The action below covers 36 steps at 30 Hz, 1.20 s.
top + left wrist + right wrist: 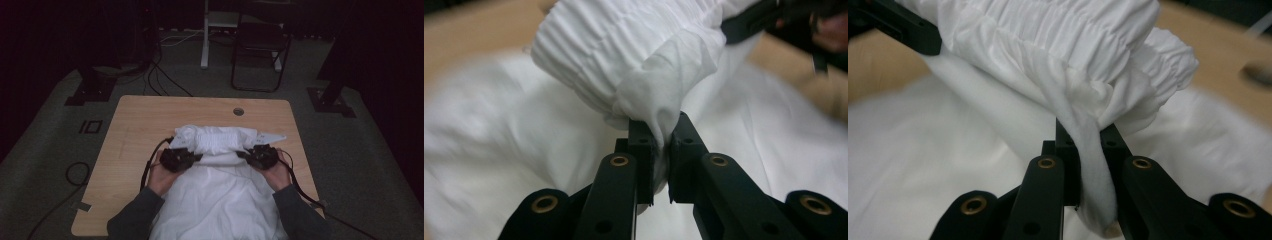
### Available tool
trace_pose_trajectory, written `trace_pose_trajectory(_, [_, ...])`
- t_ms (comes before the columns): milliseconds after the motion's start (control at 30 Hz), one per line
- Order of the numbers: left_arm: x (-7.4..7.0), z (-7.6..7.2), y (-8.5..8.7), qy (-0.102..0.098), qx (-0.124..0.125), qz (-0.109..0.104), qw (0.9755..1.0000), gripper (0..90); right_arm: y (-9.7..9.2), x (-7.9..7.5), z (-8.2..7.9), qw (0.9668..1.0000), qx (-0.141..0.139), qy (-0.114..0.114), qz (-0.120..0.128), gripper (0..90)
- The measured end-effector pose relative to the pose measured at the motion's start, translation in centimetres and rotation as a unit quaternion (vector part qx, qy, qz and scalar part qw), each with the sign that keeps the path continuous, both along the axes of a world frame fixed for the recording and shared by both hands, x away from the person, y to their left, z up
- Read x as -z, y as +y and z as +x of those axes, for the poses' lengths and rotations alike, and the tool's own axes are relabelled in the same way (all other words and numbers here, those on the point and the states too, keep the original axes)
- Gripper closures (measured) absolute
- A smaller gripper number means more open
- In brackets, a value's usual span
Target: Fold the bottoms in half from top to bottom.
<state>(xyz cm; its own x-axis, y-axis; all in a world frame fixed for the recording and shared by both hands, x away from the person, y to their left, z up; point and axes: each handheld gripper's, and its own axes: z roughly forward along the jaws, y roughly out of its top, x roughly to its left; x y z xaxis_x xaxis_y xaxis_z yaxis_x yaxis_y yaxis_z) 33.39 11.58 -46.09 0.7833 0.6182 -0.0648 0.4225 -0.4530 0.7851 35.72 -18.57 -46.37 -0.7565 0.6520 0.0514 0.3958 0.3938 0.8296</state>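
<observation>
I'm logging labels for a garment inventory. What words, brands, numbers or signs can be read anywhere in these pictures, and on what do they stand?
None: no text can be read in any view.
White garment: plain cloth with a gathered band, no tag or print visible.
Left claw and right claw: black jaws with brass rivets, no markings.
Wooden table: bare, unmarked.
Square outline on the floor: a shape, not writing.

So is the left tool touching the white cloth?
Touching. In the left gripper view, the left tool is shut on a fold of the white cloth.
</observation>
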Motion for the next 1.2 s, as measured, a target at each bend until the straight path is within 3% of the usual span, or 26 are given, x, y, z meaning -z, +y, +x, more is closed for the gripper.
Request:
trace_pose_trajectory(67, [2.6,-0.6,-0.3,0.028,0.011,0.028,0.9992,83.0,0.1,1.9,-1.3,0.9993,-0.008,0.024,-0.027,83.7])
trace_pose_trajectory(167, [5.9,-0.3,-0.8,0.07,0.01,0.049,0.9963,83.0,0.4,4.7,-2.1,0.9969,-0.012,0.053,-0.056,83.5])
trace_pose_trajectory(200, [6.9,-0.1,-1.0,0.076,0.009,0.064,0.995,83.0,0.5,5.6,-2.2,0.996,-0.011,0.062,-0.063,83.5])
trace_pose_trajectory(233, [6.9,-0.1,-1.0,0.076,0.009,0.064,0.995,83.0,0.5,5.6,-2.2,0.996,-0.011,0.062,-0.063,83.5])
trace_pose_trajectory(267, [8.3,0.5,-1.2,0.08,0.011,0.079,0.9936,83.0,0.6,6.4,-2.1,0.9952,-0.011,0.072,-0.066,83.4])
trace_pose_trajectory(333, [8.3,1.1,-0.8,0.084,0.013,0.072,0.9937,82.9,1.0,8.1,-1.8,0.9935,-0.003,0.088,-0.073,83.3])
trace_pose_trajectory(433, [8.1,1.7,-0.8,0.073,0.012,0.088,0.9933,82.8,1.1,8.5,-1.3,0.9935,-0.001,0.096,-0.061,83.2])
trace_pose_trajectory(500, [7.9,3.1,-0.5,0.07,0.007,0.102,0.9922,82.8,1.6,8.6,-0.7,0.9937,0.006,0.099,-0.051,83.1])
trace_pose_trajectory(600, [7.7,4.8,-0.3,0.071,0.0,0.109,0.9915,82.7,2.3,8.8,0.3,0.9943,0.015,0.092,-0.051,83.0])
trace_pose_trajectory(633, [7.7,4.8,-0.3,0.071,0.0,0.109,0.9915,82.7,2.3,8.8,0.3,0.9943,0.015,0.092,-0.051,83.0])
trace_pose_trajectory(667, [7.7,6.5,0.1,0.086,-0.005,0.095,0.9917,82.7,2.6,8.8,0.7,0.9944,0.019,0.09,-0.053,83.0])
trace_pose_trajectory(733, [7.7,7.6,0.2,0.09,-0.012,0.088,0.9919,82.6,3.0,8.9,2.5,0.9949,0.028,0.079,-0.056,83.2])
trace_pose_trajectory(833, [7.6,8.9,-0.1,0.079,-0.025,0.097,0.9919,82.6,3.1,8.8,4.3,0.9948,0.039,0.077,-0.055,83.4])
trace_pose_trajectory(933, [7.7,9.8,-0.5,0.066,-0.046,0.093,0.9924,82.6,3.2,8.8,5.7,0.9943,0.055,0.07,-0.058,83.4])
trace_pose_trajectory(1067, [7.8,11.0,-0.8,0.062,-0.075,0.082,0.9918,82.3,3.2,8.9,7.9,0.9928,0.083,0.078,-0.037,83.4])
trace_pose_trajectory(1200, [7.5,10.9,-0.9,0.07,-0.08,0.085,0.9907,82.9,3.0,8.7,8.5,0.993,0.075,0.086,-0.029,83.6])
